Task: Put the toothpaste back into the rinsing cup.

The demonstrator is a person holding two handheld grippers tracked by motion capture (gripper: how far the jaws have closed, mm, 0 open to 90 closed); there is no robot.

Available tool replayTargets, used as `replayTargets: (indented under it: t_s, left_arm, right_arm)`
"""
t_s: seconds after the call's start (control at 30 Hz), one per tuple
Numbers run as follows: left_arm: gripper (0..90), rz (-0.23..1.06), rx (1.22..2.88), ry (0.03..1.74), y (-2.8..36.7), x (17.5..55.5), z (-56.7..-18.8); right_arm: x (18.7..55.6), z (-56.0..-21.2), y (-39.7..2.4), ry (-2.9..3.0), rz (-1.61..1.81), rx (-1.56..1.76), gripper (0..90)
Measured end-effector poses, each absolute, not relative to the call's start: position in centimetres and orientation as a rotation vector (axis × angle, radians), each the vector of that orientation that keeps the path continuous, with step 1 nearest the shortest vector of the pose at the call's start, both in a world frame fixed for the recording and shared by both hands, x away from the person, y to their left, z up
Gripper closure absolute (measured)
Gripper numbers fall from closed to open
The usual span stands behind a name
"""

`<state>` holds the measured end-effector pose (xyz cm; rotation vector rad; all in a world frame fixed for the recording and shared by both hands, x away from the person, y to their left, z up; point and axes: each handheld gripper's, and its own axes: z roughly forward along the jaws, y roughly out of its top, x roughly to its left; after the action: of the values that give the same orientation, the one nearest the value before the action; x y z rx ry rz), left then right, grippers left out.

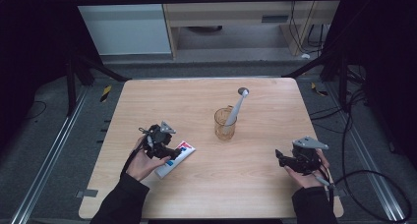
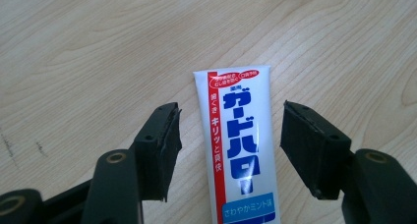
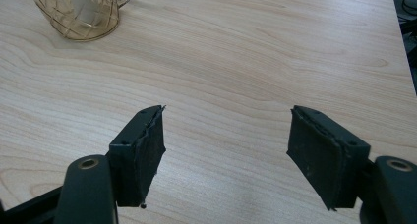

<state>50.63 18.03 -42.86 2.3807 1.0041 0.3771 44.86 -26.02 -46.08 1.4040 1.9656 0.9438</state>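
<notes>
Toothpaste tube (image 2: 242, 145) lying flat on table (image 1: 255, 184), straddled by wide-open left gripper (image 2: 228, 135).
Tube is seen between the left pads, touched by neither; in the high view it is located front-left. Right gripper (image 3: 226, 145) is held wide apart over bare wood, nothing gripped. Wire cup (image 1: 224, 123) with a spoon (image 1: 236, 106) is placed mid-table.

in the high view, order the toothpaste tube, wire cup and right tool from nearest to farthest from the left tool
1. toothpaste tube, lying flat between the left tool's open jaws.
2. wire cup, mid-table, holding a toothbrush.
3. right tool, at the table's right edge.
</notes>
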Motion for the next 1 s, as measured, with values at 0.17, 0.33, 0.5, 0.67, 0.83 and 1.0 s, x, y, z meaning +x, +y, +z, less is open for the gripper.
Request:
replayTargets:
  t_s: [0.17,0.33,0.5,0.67,0.83,1.0]
  left_arm:
    - [40.3,0.366,2.401,1.01,17.7,50.8,-43.2]
    - [40.3,0.349,2.442,1.017,17.2,51.0,-43.8]
    - [41.1,0.327,2.472,1.026,17.0,51.4,-44.3]
    - [41.4,0.316,2.492,1.031,16.7,51.6,-44.9]
    - [41.9,0.296,2.511,1.028,16.4,52.0,-45.3]
    - [42.5,0.277,2.521,1.031,16.3,52.2,-45.6]
  right_arm:
    - [44.9,-46.1,-26.0,1.969,0.944,1.402,29.9]
    - [44.9,-46.1,-26.0,1.971,0.944,1.407,29.9]
    - [44.9,-46.2,-25.9,1.974,0.938,1.4,29.9]
    - [45.0,-46.4,-25.8,1.983,0.932,1.405,29.9]
    - [45.0,-46.4,-25.8,1.988,0.933,1.402,29.9]
    - [45.0,-46.4,-25.7,1.993,0.932,1.399,29.9]
